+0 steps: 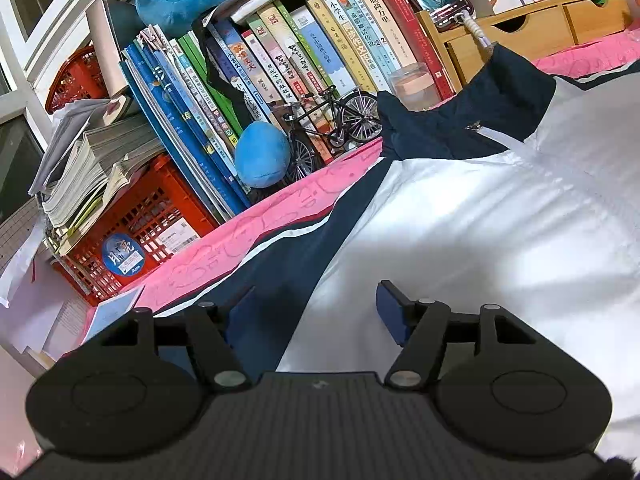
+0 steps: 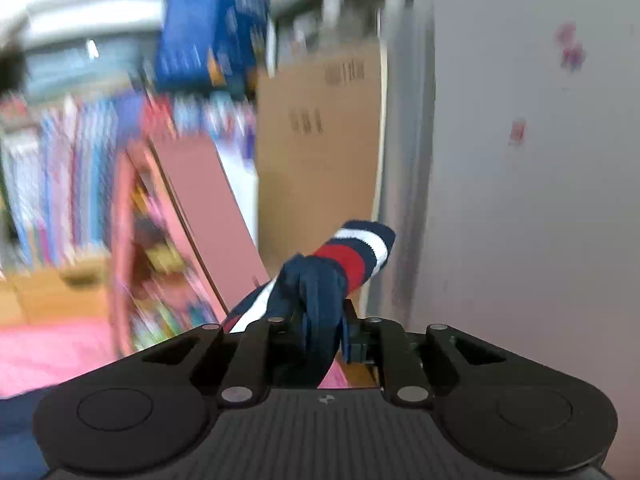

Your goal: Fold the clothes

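Note:
A white and navy jacket (image 1: 480, 216) lies spread on the pink bedcover (image 1: 240, 236), its navy collar (image 1: 472, 112) at the far end. My left gripper (image 1: 316, 310) hovers over the seam where the navy sleeve meets the white body. It is open, with nothing pinched between its blue pads (image 1: 394, 312). In the blurred right wrist view, my right gripper (image 2: 324, 322) is shut on a bunched navy sleeve (image 2: 316, 292). The sleeve's cuff (image 2: 356, 254), striped red and white, sticks out past the fingers and is lifted off the bed.
A row of books (image 1: 280, 68), a model bicycle (image 1: 332, 128), a blue plush toy (image 1: 262, 154) and a red crate (image 1: 144, 216) line the far edge of the bed. A wooden drawer unit (image 1: 532, 28) stands behind the collar. A cardboard box (image 2: 320, 152) and a grey wall (image 2: 520, 200) face the right gripper.

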Demonstrator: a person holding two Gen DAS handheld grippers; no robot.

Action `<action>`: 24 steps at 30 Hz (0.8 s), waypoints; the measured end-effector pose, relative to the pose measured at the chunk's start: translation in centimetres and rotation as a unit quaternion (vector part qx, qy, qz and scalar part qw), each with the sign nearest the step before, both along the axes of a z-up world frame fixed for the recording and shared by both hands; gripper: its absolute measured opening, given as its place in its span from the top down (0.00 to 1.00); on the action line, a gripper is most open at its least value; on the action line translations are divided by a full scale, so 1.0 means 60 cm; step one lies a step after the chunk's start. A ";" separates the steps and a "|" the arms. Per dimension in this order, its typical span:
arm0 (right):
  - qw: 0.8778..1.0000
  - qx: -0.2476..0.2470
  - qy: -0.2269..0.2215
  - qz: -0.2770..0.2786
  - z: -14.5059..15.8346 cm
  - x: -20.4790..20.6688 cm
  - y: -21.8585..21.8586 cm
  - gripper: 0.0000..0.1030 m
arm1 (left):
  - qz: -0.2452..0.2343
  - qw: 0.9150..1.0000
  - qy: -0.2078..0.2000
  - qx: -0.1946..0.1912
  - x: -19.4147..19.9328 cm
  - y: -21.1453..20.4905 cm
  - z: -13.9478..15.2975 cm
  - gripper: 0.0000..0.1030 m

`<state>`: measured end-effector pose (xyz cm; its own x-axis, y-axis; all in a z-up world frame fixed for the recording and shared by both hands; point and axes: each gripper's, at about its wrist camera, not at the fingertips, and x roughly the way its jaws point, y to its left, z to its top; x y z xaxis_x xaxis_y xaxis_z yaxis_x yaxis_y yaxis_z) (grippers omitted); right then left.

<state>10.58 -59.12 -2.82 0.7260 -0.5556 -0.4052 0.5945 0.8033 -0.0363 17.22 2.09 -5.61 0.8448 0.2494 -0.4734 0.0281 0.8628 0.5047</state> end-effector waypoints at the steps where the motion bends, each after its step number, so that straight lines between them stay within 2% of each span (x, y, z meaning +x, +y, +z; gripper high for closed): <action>1: 0.999 0.012 0.028 -0.016 -0.015 0.012 -0.004 0.79 | 0.000 1.000 0.000 -0.001 0.000 0.000 0.000 0.36; 3: 0.995 0.030 0.083 -0.048 -0.040 0.023 -0.003 0.61 | 0.000 1.000 0.000 -0.002 0.001 0.001 0.000 0.36; 4: 0.993 0.029 0.102 -0.059 -0.047 0.024 0.003 0.42 | 0.000 1.000 0.001 -0.004 0.001 0.001 0.000 0.36; 5: 0.992 0.017 0.110 -0.061 -0.048 0.018 0.016 0.29 | 0.000 1.000 0.001 -0.005 0.001 0.001 0.001 0.36; 7: 0.992 -0.025 0.105 -0.060 -0.039 -0.004 0.057 0.21 | 0.001 1.000 0.002 -0.009 0.002 0.002 0.001 0.36; 9: 0.995 -0.042 0.080 -0.031 -0.020 -0.030 0.105 0.19 | 0.001 1.000 0.002 -0.011 0.001 0.002 0.002 0.36; 10: 0.997 -0.030 0.063 0.013 -0.011 -0.042 0.136 0.20 | 0.002 1.000 0.002 -0.011 0.001 0.002 0.002 0.35; 11: 0.996 -0.007 0.051 0.078 -0.004 -0.049 0.174 0.25 | 0.002 1.000 0.002 -0.011 0.001 0.003 0.002 0.34; 12: 0.989 0.015 0.047 0.141 -0.001 -0.052 0.216 0.30 | 0.002 1.000 0.002 -0.011 0.001 0.003 0.002 0.34; 14: 0.962 0.049 0.069 0.261 -0.003 -0.034 0.315 0.48 | 0.003 1.000 0.002 -0.011 0.002 0.003 0.002 0.34; 17: 0.907 0.078 0.112 0.397 -0.019 0.007 0.452 0.53 | 0.004 1.000 0.002 -0.016 0.002 0.005 0.003 0.33; 19: 0.888 0.074 0.141 0.431 -0.037 0.036 0.517 0.55 | 0.006 1.000 0.004 -0.024 0.004 0.009 0.004 0.32; 21: 0.882 0.076 0.172 0.432 -0.063 0.066 0.553 0.66 | 0.007 0.999 0.006 -0.033 0.005 0.014 0.005 0.32; 22: 0.885 0.073 0.176 0.424 -0.070 0.079 0.558 0.71 | 0.007 0.999 0.007 -0.038 0.005 0.016 0.006 0.32; 23: 0.892 0.063 0.170 0.415 -0.071 0.092 0.556 0.86 | 0.007 0.999 0.008 -0.043 0.005 0.018 0.006 0.31; 24: 0.900 0.054 0.165 0.400 -0.072 0.107 0.551 0.87 | 0.008 0.999 0.008 -0.046 0.005 0.020 0.007 0.30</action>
